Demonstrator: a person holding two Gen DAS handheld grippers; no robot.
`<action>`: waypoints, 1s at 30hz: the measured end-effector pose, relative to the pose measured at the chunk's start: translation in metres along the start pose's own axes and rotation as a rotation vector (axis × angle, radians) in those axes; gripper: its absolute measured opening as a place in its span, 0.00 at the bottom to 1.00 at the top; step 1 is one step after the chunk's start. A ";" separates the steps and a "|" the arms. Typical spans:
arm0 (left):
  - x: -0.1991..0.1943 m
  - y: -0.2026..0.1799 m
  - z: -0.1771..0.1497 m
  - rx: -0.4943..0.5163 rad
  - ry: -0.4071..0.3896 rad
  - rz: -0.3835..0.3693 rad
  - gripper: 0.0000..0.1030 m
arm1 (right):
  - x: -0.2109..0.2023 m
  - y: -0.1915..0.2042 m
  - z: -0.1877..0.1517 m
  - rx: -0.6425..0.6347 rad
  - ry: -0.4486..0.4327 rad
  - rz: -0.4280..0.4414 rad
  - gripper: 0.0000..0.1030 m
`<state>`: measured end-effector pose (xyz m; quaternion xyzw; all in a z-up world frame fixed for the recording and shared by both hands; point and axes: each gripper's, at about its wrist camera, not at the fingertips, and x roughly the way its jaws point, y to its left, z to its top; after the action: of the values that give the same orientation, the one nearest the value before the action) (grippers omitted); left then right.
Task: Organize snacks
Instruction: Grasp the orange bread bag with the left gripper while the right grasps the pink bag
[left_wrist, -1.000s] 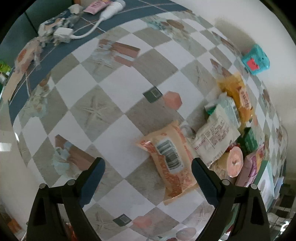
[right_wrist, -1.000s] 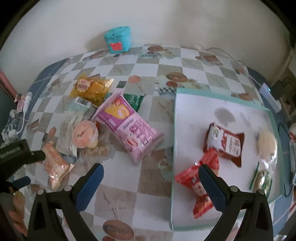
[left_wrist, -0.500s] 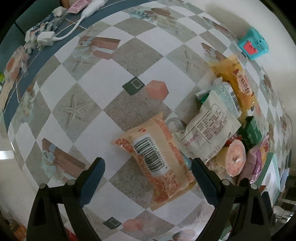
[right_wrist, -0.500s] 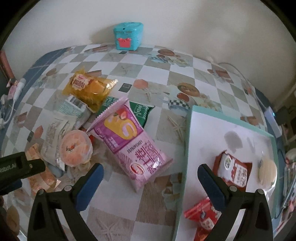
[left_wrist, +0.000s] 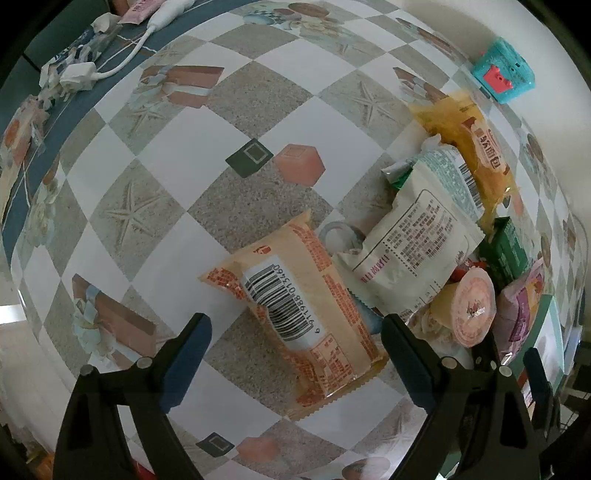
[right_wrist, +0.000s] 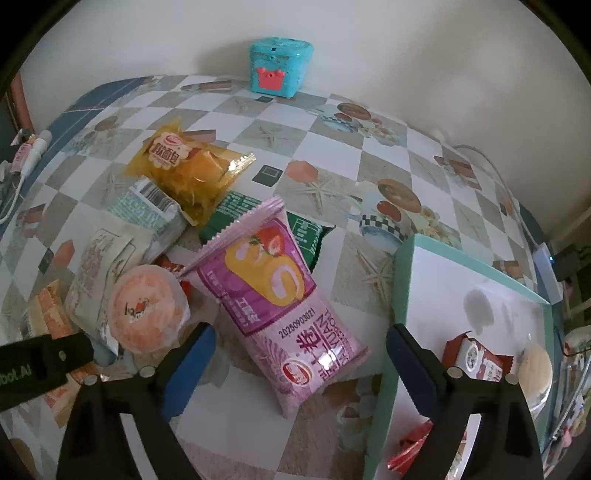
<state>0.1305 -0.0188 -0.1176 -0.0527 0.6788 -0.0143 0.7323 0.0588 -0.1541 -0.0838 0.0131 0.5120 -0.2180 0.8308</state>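
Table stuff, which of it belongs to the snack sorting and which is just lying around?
Job:
- pink swiss roll pack
- orange barcode pack
- yellow bread pack
- green packet
- jelly cup
- tray

Lying about:
- teal box
- white charger cable

Snack pile (right_wrist: 155, 236) crowds everything left of the purple roll pack (right_wrist: 273, 295). Bare tablecloth (right_wrist: 332, 177) opens behind that pack, and the tray's teal rim (right_wrist: 395, 295) walls off its right.
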 end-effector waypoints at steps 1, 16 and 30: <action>0.000 -0.001 0.000 -0.003 -0.001 0.000 0.90 | 0.001 0.001 0.000 -0.003 0.002 0.003 0.80; -0.029 0.014 0.000 0.004 -0.031 -0.035 0.50 | -0.002 -0.009 -0.004 0.062 0.028 0.077 0.55; -0.064 0.036 0.005 -0.024 -0.097 -0.067 0.37 | -0.013 -0.029 -0.011 0.153 0.051 0.130 0.51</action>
<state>0.1287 0.0237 -0.0573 -0.0850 0.6404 -0.0282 0.7628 0.0332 -0.1734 -0.0726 0.1151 0.5130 -0.2017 0.8264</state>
